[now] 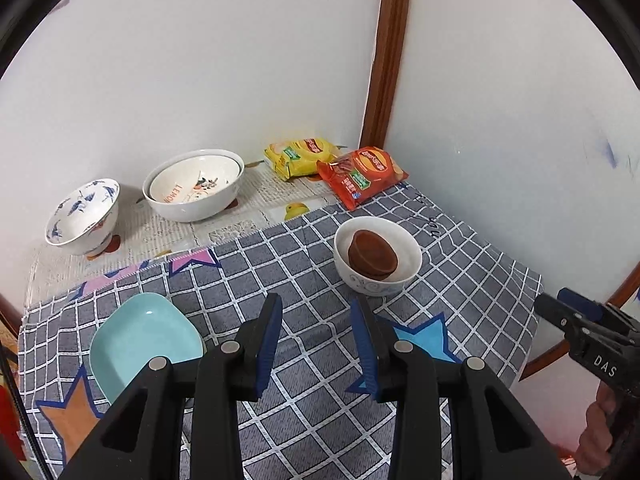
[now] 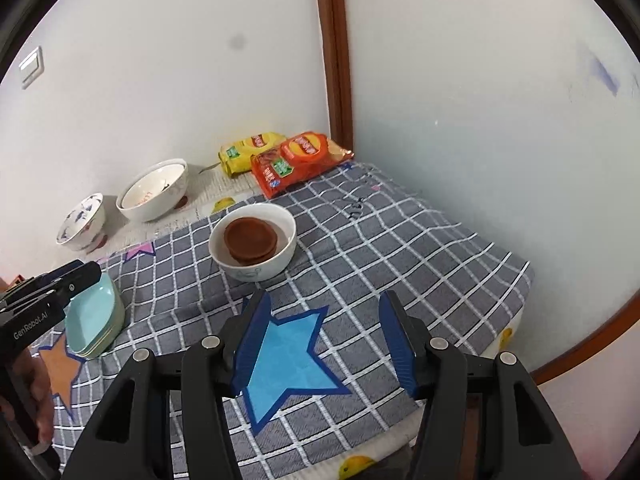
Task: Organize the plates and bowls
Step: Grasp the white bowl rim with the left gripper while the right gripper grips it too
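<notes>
1. The patterned bowl (image 1: 82, 216) is sitting at ten o'clock, the big bowls (image 1: 194, 184) nesting beside it.
2. The blue plates (image 1: 144, 340) are lying at eight o'clock, just beside the left gripper (image 1: 316, 344), jaws partly apart, gripping nothing.
3. The white bowl (image 2: 253, 242) is holding brown dishes (image 2: 250, 239) at twelve o'clock.
4. Snack packets (image 2: 298, 160) are lying behind.
5. The right gripper (image 2: 324, 344) is hovering wider open, empty.

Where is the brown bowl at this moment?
The brown bowl lies upside down inside the white bowl on the checked cloth, mid-table in both views, in front of the red snack bag.
</notes>
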Demonstrator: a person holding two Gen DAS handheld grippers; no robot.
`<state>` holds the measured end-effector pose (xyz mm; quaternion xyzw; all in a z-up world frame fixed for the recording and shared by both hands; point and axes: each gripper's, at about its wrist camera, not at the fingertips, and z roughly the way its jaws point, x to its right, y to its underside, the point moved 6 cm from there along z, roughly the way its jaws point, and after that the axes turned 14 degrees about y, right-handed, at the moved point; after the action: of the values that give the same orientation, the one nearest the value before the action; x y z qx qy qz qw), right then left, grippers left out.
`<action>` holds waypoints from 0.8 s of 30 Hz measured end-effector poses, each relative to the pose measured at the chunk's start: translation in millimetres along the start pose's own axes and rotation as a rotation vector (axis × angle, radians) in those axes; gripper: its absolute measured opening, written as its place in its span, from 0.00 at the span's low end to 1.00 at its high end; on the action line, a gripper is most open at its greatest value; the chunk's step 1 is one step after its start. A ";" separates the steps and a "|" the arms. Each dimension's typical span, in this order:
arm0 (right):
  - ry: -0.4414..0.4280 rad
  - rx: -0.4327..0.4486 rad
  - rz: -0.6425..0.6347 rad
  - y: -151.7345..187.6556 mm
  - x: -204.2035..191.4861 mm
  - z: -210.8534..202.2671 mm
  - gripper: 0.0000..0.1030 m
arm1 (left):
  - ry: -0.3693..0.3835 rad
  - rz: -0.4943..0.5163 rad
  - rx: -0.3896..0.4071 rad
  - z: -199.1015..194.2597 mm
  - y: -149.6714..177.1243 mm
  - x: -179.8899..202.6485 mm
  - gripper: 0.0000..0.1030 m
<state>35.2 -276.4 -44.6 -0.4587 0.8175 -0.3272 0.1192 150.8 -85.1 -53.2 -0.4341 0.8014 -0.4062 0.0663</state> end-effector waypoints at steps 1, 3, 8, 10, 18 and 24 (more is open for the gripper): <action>-0.011 -0.007 -0.003 -0.4 0.0 0.5 0.54 | -0.003 -0.002 0.006 -0.4 -1.1 0.7 0.33; -0.028 -0.013 -0.011 -1.4 -0.6 0.7 0.54 | 0.003 -0.004 0.004 0.5 -2.9 2.7 0.33; -0.079 -0.001 -0.020 -11.1 -1.5 1.3 0.54 | -0.028 0.003 0.004 5.1 -9.9 5.6 0.33; -0.104 0.006 -0.019 -17.0 -1.2 2.4 0.54 | -0.024 -0.008 -0.004 9.8 -14.0 5.3 0.33; -0.165 -0.014 -0.047 -41.5 -7.7 26.0 0.49 | -0.051 -0.050 -0.044 37.9 -26.5 -0.7 0.33; -0.199 -0.017 -0.078 -53.6 -22.1 47.3 0.49 | -0.070 -0.079 -0.067 58.3 -31.6 -7.6 0.33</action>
<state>106.9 -297.8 -48.2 -0.5213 0.7860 -0.2775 0.1829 202.5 -123.3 -71.2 -0.4814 0.7940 -0.3659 0.0633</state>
